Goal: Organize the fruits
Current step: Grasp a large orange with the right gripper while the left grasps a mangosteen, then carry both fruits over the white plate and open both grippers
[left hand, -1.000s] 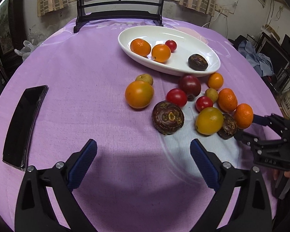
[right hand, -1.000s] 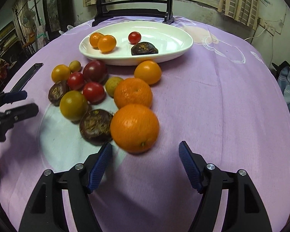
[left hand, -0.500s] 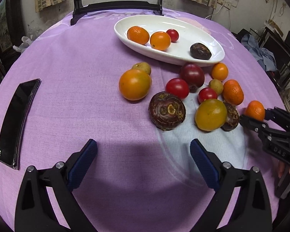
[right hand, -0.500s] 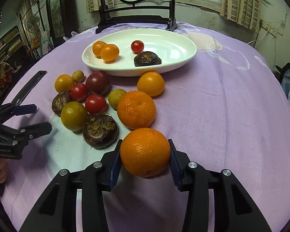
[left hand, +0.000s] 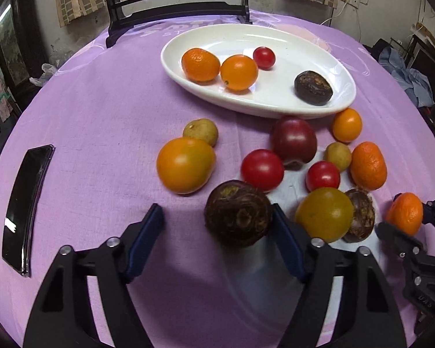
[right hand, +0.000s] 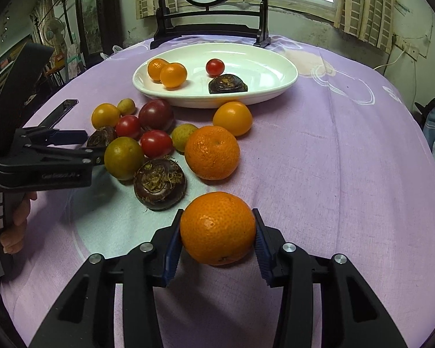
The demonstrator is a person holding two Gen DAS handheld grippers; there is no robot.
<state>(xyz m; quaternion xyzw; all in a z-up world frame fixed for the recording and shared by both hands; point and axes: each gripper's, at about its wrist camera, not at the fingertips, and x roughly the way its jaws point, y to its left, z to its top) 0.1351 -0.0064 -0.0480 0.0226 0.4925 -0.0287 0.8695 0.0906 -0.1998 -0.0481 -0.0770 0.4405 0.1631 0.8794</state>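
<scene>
Between the right gripper's (right hand: 217, 242) blue pads sits a mandarin (right hand: 217, 227), clamped on both sides just above the purple cloth (right hand: 333, 159). Beside it, the left gripper (left hand: 217, 240) stands apart around a dark water chestnut (left hand: 237, 213), its right pad touching. Beyond lie loose fruits and the white dish (right hand: 275, 87).

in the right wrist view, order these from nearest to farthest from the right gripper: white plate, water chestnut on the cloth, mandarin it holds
1. mandarin, clamped between the right gripper fingers
2. water chestnut, just ahead, to the left
3. white plate, at the far end
</scene>
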